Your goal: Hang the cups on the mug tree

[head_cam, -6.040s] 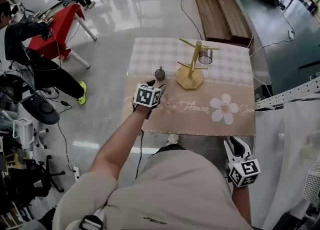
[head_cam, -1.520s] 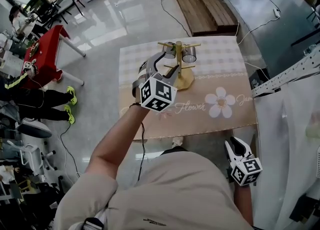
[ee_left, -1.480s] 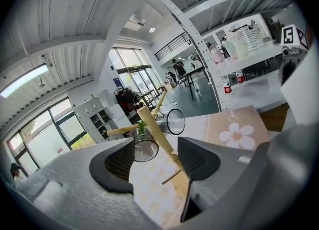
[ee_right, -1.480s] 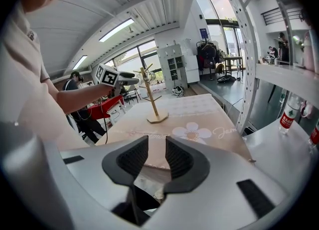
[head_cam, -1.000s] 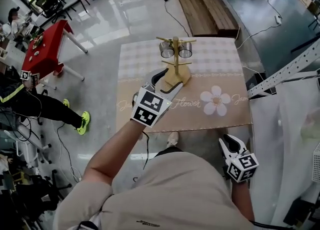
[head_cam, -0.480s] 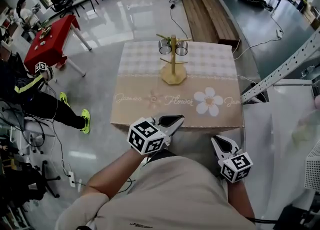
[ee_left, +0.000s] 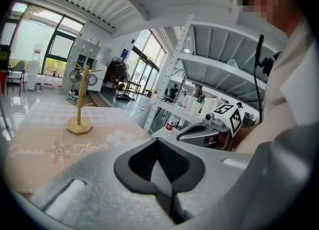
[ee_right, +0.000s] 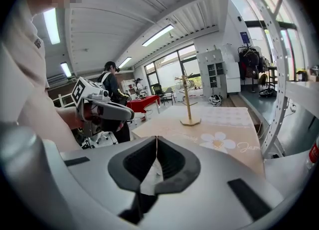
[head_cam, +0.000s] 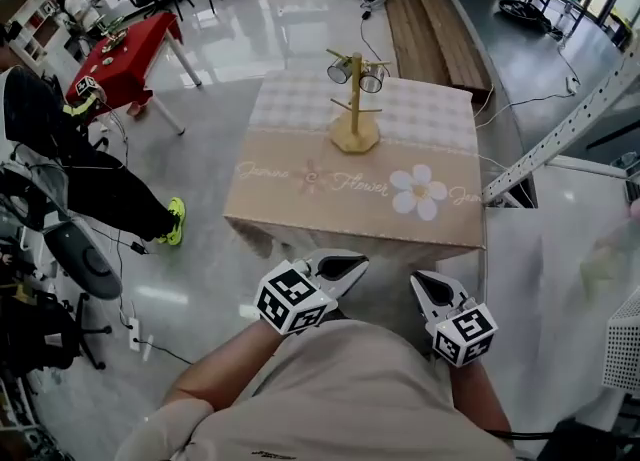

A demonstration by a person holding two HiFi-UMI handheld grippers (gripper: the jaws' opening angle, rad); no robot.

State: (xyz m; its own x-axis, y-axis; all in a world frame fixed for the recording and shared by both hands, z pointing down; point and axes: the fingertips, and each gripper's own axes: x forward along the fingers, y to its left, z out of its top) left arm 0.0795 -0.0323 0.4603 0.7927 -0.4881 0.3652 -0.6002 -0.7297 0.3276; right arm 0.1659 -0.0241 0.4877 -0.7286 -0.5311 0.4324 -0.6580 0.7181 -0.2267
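- We see the mug tree (head_cam: 354, 109) standing upright at the table's (head_cam: 300, 199) far middle. Its 2 cups (head_cam: 373, 79) hang sideways from the top pegs.
- Only the gripper views show the jaws. The left gripper (head_cam: 362, 265) (ee_left: 158, 141) is pressed together and empty, and the right gripper (head_cam: 418, 279) (ee_right: 156, 139) is closing on nothing.
- Both grippers hover off the near edge. A shelf upright (head_cam: 560, 134) crowds the right side.
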